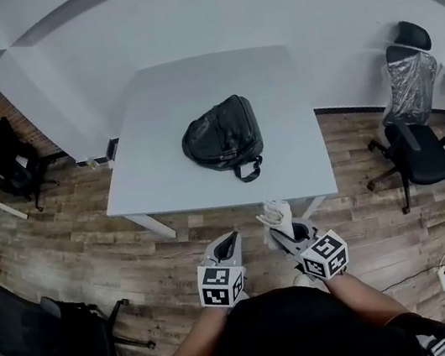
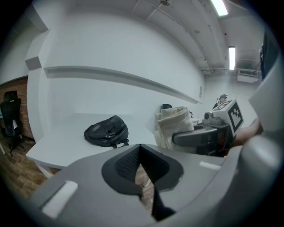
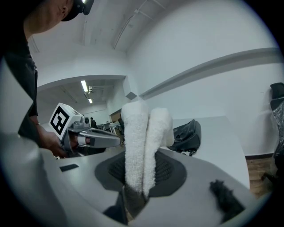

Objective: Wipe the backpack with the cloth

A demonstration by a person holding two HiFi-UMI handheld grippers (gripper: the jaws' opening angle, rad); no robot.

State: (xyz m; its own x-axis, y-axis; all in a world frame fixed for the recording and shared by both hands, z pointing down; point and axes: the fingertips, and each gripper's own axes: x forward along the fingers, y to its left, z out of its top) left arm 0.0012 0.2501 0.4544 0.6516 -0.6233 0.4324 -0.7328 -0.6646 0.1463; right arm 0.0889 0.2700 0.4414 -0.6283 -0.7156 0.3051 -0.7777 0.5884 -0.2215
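I face a white table [image 1: 159,158] at 12 o'clock. One black backpack [image 1: 222,135] lies flat near its centre, its strap loop pointing toward 5 o'clock.

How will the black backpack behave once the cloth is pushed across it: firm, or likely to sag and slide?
The backpack lies slumped and creased, so it probably dents under the cloth. It rests loose on the smooth table with nothing bracing it, so it may slide. Its strap loop looks floppy and could drag.
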